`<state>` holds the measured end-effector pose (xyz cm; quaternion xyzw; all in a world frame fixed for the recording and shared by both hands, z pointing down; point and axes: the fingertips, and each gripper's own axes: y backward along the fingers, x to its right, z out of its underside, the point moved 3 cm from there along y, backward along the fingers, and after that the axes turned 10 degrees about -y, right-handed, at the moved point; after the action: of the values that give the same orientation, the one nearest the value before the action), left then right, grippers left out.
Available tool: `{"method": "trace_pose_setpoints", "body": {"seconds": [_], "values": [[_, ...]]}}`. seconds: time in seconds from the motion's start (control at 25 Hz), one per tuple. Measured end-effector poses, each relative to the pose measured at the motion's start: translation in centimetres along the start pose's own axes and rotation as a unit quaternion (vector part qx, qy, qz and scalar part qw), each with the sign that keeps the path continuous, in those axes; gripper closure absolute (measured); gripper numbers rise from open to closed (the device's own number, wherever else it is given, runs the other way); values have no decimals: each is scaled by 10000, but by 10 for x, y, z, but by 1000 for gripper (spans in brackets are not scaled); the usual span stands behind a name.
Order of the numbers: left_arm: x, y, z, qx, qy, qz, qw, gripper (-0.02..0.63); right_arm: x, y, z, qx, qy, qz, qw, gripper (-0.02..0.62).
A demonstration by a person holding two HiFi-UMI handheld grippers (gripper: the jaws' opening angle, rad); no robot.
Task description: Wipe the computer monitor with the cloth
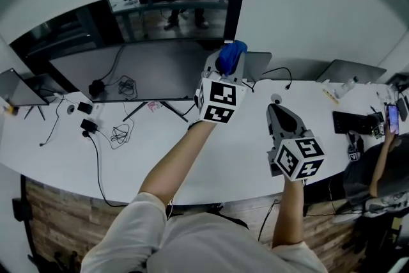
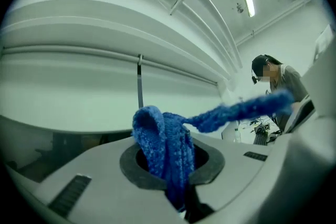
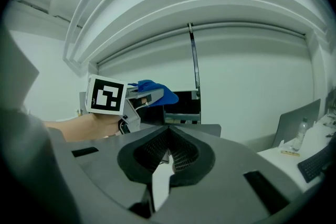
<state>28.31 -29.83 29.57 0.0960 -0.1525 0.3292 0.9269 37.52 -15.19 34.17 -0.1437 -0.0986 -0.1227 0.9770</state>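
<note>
The dark monitor stands on its splayed stand at the back left of the white desk. My left gripper is raised at the monitor's upper right corner, shut on a blue knitted cloth. In the left gripper view the cloth bunches out between the jaws of the left gripper, and one end trails off to the right. My right gripper hovers over the desk to the right, jaws together and holding nothing. The right gripper view shows the right gripper and, beyond it, the left gripper's cloth.
Cables and a black adapter lie on the desk in front of the monitor. Laptops sit at the far left, behind the cloth and at the back right. A seated person holds a phone at the right edge, near a keyboard.
</note>
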Motion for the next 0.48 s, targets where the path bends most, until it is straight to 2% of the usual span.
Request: {"method": "trace_pose_setpoints", "body": {"seconds": [0.16,0.28,0.48], "values": [[-21,17,-25,290,290,61,9991,543,-15,4,-15,141,44,58,9999,580],[-34,34,-27,323,268,145,9990,543,-26,0,-23,224,76,86,9997,581],[-79,75,-27,442,217,-51,9988,543,-58,-17,-31,294,143,-59,9994,580]]}}
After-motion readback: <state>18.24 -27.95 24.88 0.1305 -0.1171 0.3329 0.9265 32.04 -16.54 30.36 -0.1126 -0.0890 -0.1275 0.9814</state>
